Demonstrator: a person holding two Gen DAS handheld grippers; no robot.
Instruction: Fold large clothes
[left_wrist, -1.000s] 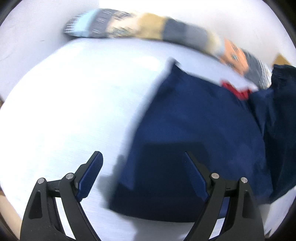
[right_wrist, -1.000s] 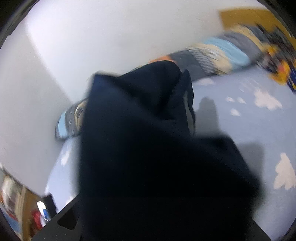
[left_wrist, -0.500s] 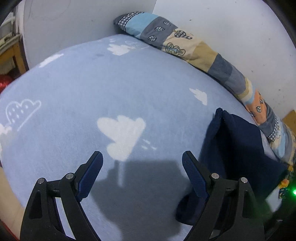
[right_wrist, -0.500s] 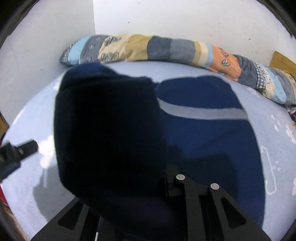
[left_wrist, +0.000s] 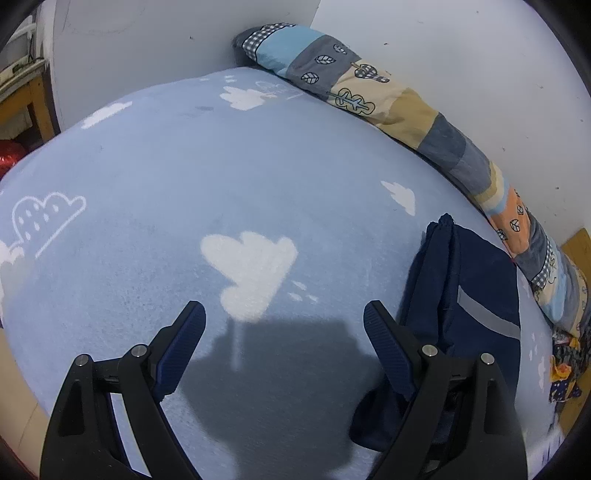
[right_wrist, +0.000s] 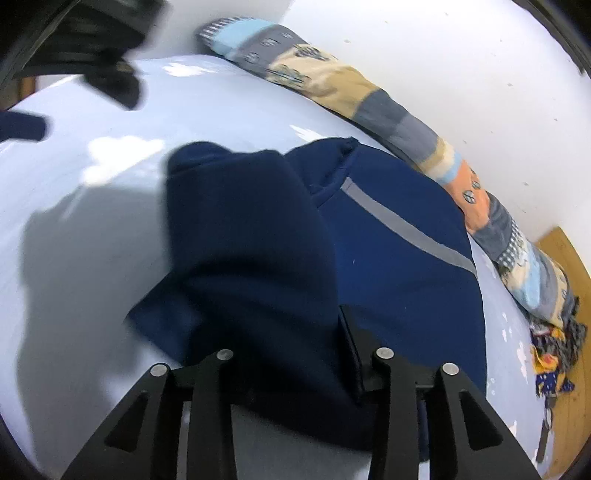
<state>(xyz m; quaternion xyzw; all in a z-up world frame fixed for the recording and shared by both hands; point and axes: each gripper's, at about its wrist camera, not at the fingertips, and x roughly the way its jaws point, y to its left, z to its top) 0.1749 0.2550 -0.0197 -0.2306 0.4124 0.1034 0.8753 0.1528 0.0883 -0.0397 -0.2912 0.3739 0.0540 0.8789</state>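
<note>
A navy garment (right_wrist: 399, 266) with a grey stripe lies flat on the light-blue cloud blanket (right_wrist: 92, 229). A thick folded flap of it (right_wrist: 243, 236) drapes over my right gripper (right_wrist: 291, 317) and hides the left finger. The jaws are opening, with the flap still lying between them and the right finger (right_wrist: 351, 347) standing clear of the cloth. My left gripper (left_wrist: 284, 306) hangs open over bare blanket with nothing between its fingers. In that view the navy garment (left_wrist: 476, 288) lies just right of its right finger.
A long patchwork bolster (left_wrist: 406, 107) runs along the white wall behind the bed. A small heap of colourful cloth (left_wrist: 565, 369) sits at the far right edge. Wooden furniture (left_wrist: 33, 96) stands beyond the bed's left side, and wooden floor (right_wrist: 569, 266) shows at the right.
The left gripper swung off the garment to bare blanket, then held still. The right gripper came down with the navy flap, laid it over the garment, and its fingers have spread.
</note>
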